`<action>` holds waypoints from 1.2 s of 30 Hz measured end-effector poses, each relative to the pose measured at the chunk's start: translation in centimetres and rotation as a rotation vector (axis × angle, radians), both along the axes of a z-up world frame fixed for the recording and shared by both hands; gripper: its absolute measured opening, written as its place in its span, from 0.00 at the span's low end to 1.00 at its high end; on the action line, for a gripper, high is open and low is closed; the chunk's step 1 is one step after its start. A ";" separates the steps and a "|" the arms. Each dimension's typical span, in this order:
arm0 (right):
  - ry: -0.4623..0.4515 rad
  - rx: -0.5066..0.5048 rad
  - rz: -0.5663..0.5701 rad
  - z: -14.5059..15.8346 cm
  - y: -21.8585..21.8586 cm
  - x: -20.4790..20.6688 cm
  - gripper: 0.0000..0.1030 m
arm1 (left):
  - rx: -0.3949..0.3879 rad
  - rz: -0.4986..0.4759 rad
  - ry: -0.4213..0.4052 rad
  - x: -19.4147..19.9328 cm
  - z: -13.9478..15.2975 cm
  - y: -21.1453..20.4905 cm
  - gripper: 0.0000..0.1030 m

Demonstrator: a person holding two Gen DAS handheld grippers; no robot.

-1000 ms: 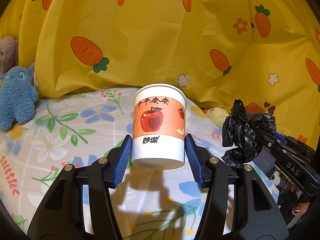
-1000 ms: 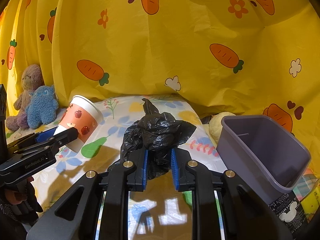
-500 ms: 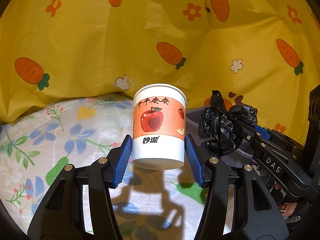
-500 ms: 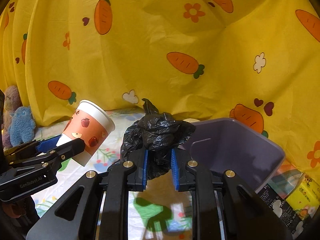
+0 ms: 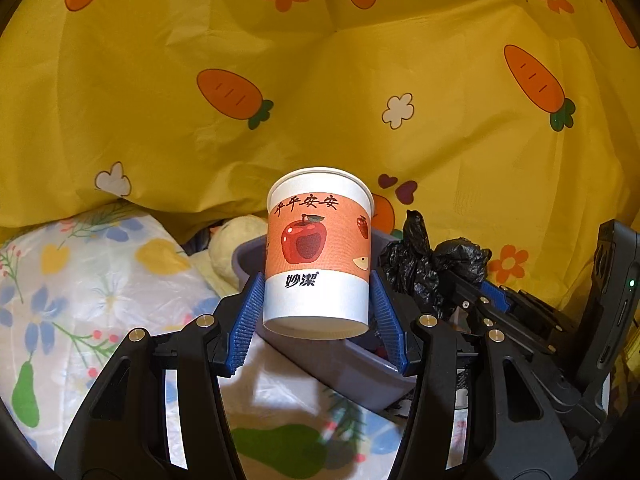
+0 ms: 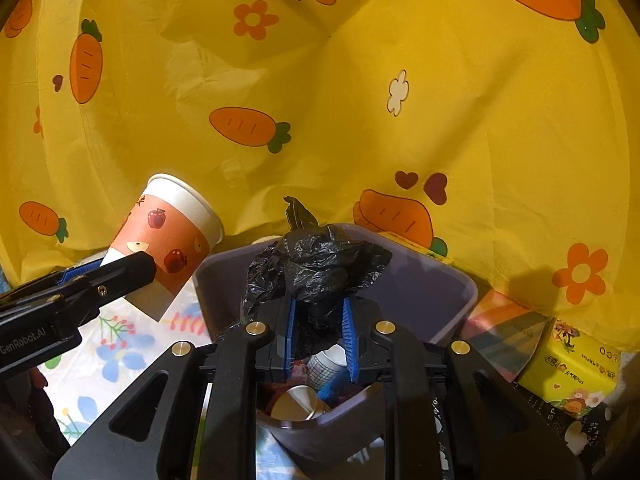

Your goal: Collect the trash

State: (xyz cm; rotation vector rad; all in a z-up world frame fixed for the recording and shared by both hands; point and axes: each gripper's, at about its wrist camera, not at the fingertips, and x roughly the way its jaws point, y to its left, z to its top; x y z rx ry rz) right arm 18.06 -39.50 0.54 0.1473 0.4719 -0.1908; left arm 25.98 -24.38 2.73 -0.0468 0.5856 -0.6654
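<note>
The right hand-held gripper (image 6: 318, 334), nearly closed, pinched a crumpled black plastic bag (image 6: 316, 268) directly above the part-filled grey bin (image 6: 460, 292). The left hand-held gripper (image 5: 316, 320), half open, clamped an apple-print paper cup (image 5: 318, 252) beside it; neither piece was dropped yet.

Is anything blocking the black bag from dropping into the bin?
Nothing visible. The black bag, held in the right gripper, hangs over the open bin; only trash already inside lies below.

Orange apple-print cup (image 5: 318, 252), black bag (image 6: 316, 272), grey-purple bin (image 6: 432, 292) (yellow carrot-print cloth (image 5: 360, 100))
</note>
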 end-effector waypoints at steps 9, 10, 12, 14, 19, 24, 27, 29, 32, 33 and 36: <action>0.049 0.005 -0.027 -1.9 -1.6 1.0 0.30 | -0.056 -0.054 0.116 2.6 -2.3 -2.7 0.54; 0.051 0.009 -0.026 -2.0 -1.7 1.1 0.35 | -0.062 -0.053 0.124 2.8 -2.4 -2.7 0.58; 0.053 0.014 -0.033 -2.2 -1.8 1.1 0.45 | -0.075 -0.051 0.125 2.8 -2.5 -2.6 0.67; 0.053 0.019 -0.036 -2.2 -1.8 1.2 0.51 | -0.066 -0.019 0.103 2.5 -2.5 -2.1 0.75; 0.014 -0.036 -0.048 -1.6 -0.6 0.5 0.76 | -0.001 0.131 0.034 1.1 -2.1 1.1 0.92; 0.000 -0.069 -0.032 -1.3 1.3 0.1 0.86 | 0.071 0.285 -0.038 -1.1 -2.0 5.0 0.94; -0.008 -0.079 -0.025 -1.1 2.5 -0.2 0.94 | 0.096 0.356 -0.071 -2.6 -1.9 7.2 0.94; -0.016 -0.092 -0.014 -0.9 3.4 -0.5 0.94 | 0.109 0.400 -0.100 -3.7 -1.8 8.4 0.94; -0.019 -0.094 0.010 -0.7 4.7 -1.1 0.95 | 0.134 0.451 -0.128 -5.3 -1.4 10.2 0.94; -0.020 -0.087 0.015 -0.7 5.0 -1.3 0.95 | 0.138 0.465 -0.131 -5.8 -1.3 10.8 0.94; -0.014 -0.071 0.023 -0.6 6.0 -2.0 0.95 | 0.136 0.495 -0.134 -7.4 -1.1 12.6 0.94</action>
